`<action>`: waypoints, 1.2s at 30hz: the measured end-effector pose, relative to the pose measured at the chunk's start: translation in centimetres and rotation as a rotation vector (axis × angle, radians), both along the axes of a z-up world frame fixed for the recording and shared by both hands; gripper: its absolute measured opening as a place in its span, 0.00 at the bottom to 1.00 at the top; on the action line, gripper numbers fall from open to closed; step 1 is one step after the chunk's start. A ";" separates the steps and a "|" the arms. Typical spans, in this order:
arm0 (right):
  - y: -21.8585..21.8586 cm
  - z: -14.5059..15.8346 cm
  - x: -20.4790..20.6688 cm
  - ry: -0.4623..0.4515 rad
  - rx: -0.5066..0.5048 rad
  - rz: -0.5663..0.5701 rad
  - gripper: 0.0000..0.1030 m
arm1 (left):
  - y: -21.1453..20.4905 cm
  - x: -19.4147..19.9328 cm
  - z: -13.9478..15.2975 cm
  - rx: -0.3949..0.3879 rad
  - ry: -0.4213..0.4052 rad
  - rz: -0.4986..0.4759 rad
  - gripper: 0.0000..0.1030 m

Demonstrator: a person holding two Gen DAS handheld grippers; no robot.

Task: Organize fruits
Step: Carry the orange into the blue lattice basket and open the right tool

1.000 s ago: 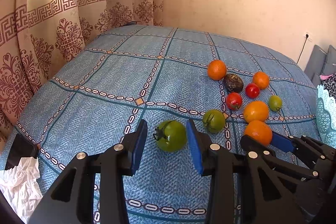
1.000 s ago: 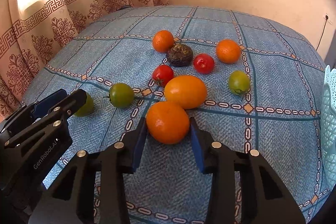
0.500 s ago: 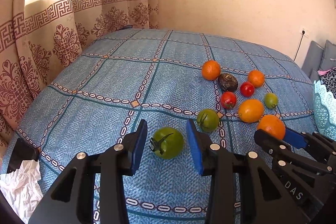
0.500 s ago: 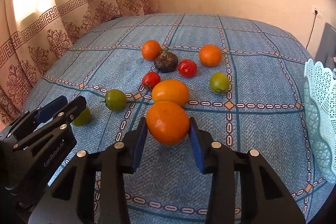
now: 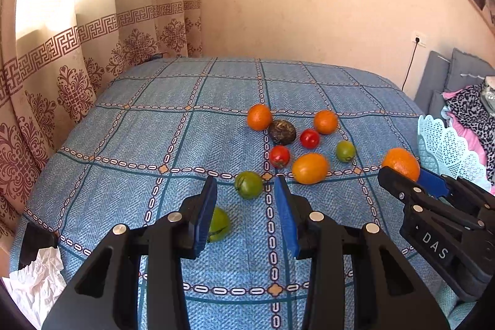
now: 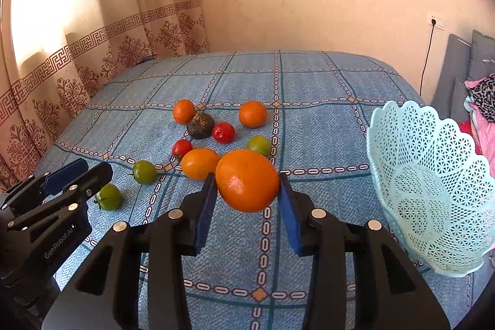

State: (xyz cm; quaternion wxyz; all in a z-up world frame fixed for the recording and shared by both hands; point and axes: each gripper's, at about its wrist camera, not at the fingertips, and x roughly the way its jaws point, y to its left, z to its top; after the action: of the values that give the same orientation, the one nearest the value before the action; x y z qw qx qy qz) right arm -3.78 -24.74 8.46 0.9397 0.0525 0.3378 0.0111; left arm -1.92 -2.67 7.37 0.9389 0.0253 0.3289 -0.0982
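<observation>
My right gripper [image 6: 244,203] is shut on a large orange [image 6: 247,180] and holds it above the blue bedspread; it also shows in the left wrist view [image 5: 401,163]. A pale blue lattice basket [image 6: 430,187] stands to its right. My left gripper [image 5: 246,206] is open and empty above the bed. A green tomato [image 5: 219,225] lies below it, half hidden by the left finger, and another green tomato [image 5: 248,184] lies just beyond. Oranges, red tomatoes, a green one and a dark avocado [image 5: 281,132] lie in a cluster further back.
The bed [image 5: 154,129] meets a patterned curtain [image 5: 46,76] on the left and a wall at the back. Crumpled white paper [image 5: 34,283] lies at the near left corner. Grey cushions and clothes [image 5: 464,101] lie at the right.
My right gripper has lifted the orange off the bed and swung right, bringing the basket into view. My left gripper has risen and pulled back from the green tomato, which stays on the bed.
</observation>
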 end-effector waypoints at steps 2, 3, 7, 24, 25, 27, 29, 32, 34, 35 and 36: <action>-1.1 0.5 -0.5 -0.013 0.006 -0.024 0.40 | -0.8 -0.1 0.4 -0.002 -0.001 -0.021 0.38; -1.8 0.7 -0.8 -0.019 0.009 -0.038 0.40 | -1.2 -0.2 0.6 -0.004 0.000 -0.031 0.38; -4.4 1.6 -2.1 -0.047 0.023 -0.092 0.40 | -3.2 -0.4 1.2 -0.006 0.003 -0.075 0.38; -13.9 1.9 -5.2 -0.054 0.026 -0.301 0.40 | -13.2 -1.5 3.3 0.002 -0.018 -0.276 0.38; -14.2 1.8 -5.3 -0.048 0.023 -0.310 0.40 | -13.9 -1.5 3.3 0.002 -0.017 -0.289 0.38; -14.8 1.6 -5.2 -0.036 0.010 -0.327 0.40 | -15.0 -1.3 3.3 0.001 -0.012 -0.313 0.38; -15.4 1.3 -5.1 -0.021 0.004 -0.342 0.40 | -16.1 -1.2 3.4 -0.003 -0.005 -0.337 0.38; -16.2 0.9 -5.0 0.000 0.011 -0.360 0.40 | -17.4 -1.1 3.4 -0.004 0.001 -0.363 0.38; -16.5 0.8 -4.9 0.010 0.010 -0.367 0.40 | -18.1 -1.0 3.4 -0.003 0.004 -0.379 0.38; -16.7 0.8 -4.9 0.015 0.011 -0.371 0.40 | -18.5 -0.9 3.4 0.000 0.004 -0.383 0.38; -16.9 0.7 -4.8 0.021 0.013 -0.373 0.40 | -18.8 -0.8 3.3 0.002 0.005 -0.388 0.38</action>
State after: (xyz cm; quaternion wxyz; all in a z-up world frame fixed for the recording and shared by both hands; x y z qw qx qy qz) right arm -8.60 -41.61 9.15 0.9215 0.1206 0.3319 -0.1618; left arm -2.74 -21.48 10.69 0.9015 0.0888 0.3204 -0.2769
